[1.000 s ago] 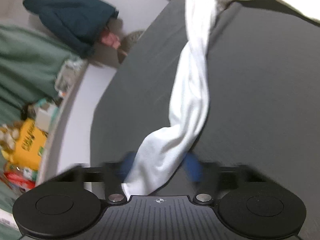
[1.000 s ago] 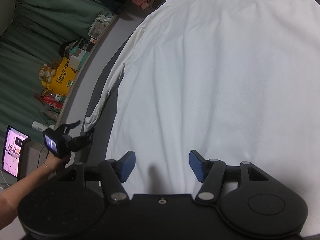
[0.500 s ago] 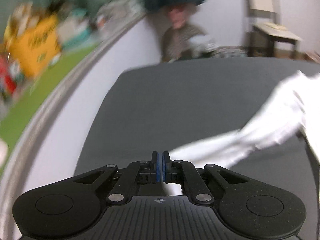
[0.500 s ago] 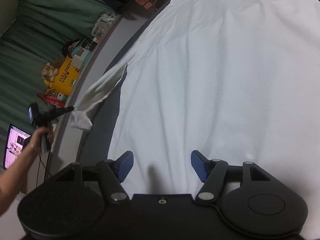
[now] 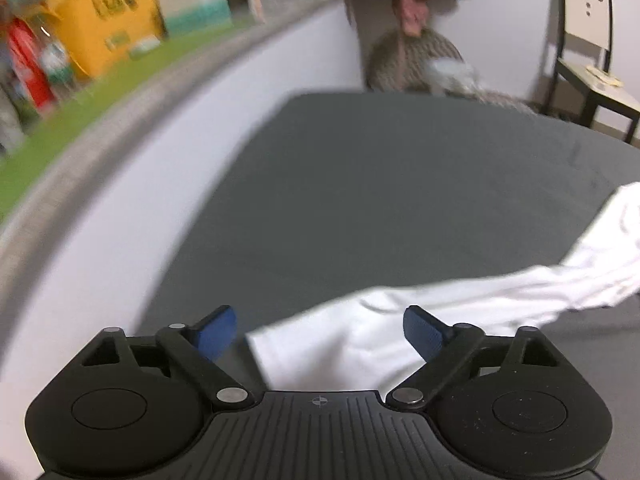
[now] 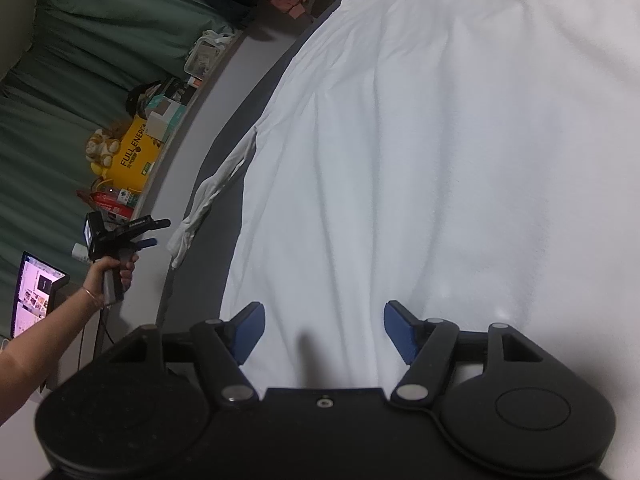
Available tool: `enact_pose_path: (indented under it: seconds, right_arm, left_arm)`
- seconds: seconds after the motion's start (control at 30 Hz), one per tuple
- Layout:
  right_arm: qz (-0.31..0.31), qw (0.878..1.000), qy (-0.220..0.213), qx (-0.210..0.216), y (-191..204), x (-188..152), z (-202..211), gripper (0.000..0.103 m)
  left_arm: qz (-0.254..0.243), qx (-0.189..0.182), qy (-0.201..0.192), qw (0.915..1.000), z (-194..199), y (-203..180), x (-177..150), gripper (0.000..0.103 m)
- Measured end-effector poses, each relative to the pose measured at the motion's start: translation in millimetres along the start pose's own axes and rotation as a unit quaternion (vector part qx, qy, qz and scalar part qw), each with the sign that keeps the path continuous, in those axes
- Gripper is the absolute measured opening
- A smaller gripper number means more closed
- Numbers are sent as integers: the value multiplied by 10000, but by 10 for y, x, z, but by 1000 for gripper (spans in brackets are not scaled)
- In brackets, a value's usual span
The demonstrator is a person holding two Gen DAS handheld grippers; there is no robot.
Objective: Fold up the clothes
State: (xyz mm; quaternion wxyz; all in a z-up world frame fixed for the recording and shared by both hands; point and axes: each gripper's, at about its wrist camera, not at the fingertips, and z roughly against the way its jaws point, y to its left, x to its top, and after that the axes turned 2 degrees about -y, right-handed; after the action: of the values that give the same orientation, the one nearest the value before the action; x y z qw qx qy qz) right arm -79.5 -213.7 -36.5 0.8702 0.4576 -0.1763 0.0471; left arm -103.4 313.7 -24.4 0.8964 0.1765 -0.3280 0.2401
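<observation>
While its jaws swing wider, the left gripper (image 5: 318,334) hovers over the white shirt's sleeve (image 5: 452,312), cuff end between the blue pads (image 5: 422,336), not pinched. Right gripper (image 6: 324,330) also opening, nothing clamped, above the white shirt (image 6: 440,140) spread flat on the dark grey bed (image 5: 400,184). Beyond: white bed frame (image 5: 192,144), yellow box (image 6: 134,156), green curtain (image 6: 80,52).

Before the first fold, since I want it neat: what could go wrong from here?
The sleeve lies twisted beside the white shirt, so a fold may trap that twist. Its cuff sits near the dark sheet's edge and may slip off. The left tool is opening; its pads could snag the cuff.
</observation>
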Motion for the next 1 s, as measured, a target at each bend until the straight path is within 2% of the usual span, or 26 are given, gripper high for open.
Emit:
enact_pose_path:
  seconds: [0.03, 0.13, 0.2, 0.27, 0.33, 0.43, 0.5, 0.53, 0.6, 0.63, 0.7, 0.73, 0.77, 0.83, 0.87, 0.93, 1.0]
  right_arm:
    - [12, 10000, -5, 0, 8, -1, -2, 68]
    - [58, 10000, -14, -7, 34, -3, -8, 70]
    - [92, 10000, -20, -16, 47, -5, -11, 72]
    - [120, 9999, -27, -20, 54, -7, -13, 72]
    - [132, 9999, -32, -10, 51, -9, -12, 73]
    - [147, 9999, -39, 6, 46, -12, -11, 73]
    - [145, 9999, -39, 12, 46, -13, -14, 73]
    - [144, 9999, -39, 15, 45, -13, -16, 73]
    - [142, 9999, -39, 21, 44, -13, -19, 73]
    - [141, 9999, -39, 24, 44, -13, -21, 74]
    - [147, 9999, -36, 35, 45, -13, -23, 75]
    - [152, 9999, -35, 40, 43, -13, -21, 75]
    - [158, 9999, -34, 45, 42, -13, -19, 75]
    - [167, 9998, -31, 54, 39, -13, -16, 75]
    - [171, 9998, -30, 56, 40, -11, -16, 75]
    - [177, 9998, -27, 60, 40, -8, -15, 75]
    - [189, 9998, -23, 63, 42, -5, -16, 76]
  left_arm:
    - [13, 76, 7, 10000, -16, 15, -9, 91]
    - [-102, 438, 406, 9982, -213, 55, -7, 92]
    - [-119, 556, 541, 9969, -281, 48, -51, 91]
    - [102, 507, 481, 9975, -325, 99, -75, 91]
    - [550, 377, 374, 9971, -366, 171, -68, 91]
    - [1228, -24, 490, 9912, -522, 260, -64, 91]
    - [1296, -123, 536, 9900, -573, 208, -106, 69]
    - [1327, -172, 557, 9894, -598, 181, -128, 46]
    - [1341, -268, 453, 9896, -594, 108, -149, 22]
    - [1296, -330, 308, 9905, -546, 60, -132, 4]
    - [1201, -392, -48, 9920, -418, -27, -77, 4]
    - [1306, -545, -288, 9895, -301, -39, -30, 4]
    - [1417, -705, -529, 9860, -182, -50, 18, 4]
    - [1856, -1206, -1074, 9693, 125, 20, 136, 4]
    - [2073, -1455, -1345, 9580, 280, 56, 195, 4]
    - [2613, -1960, -1699, 9298, 613, 134, 247, 4]
    - [2915, -2280, -2033, 9065, 915, 172, 210, 4]
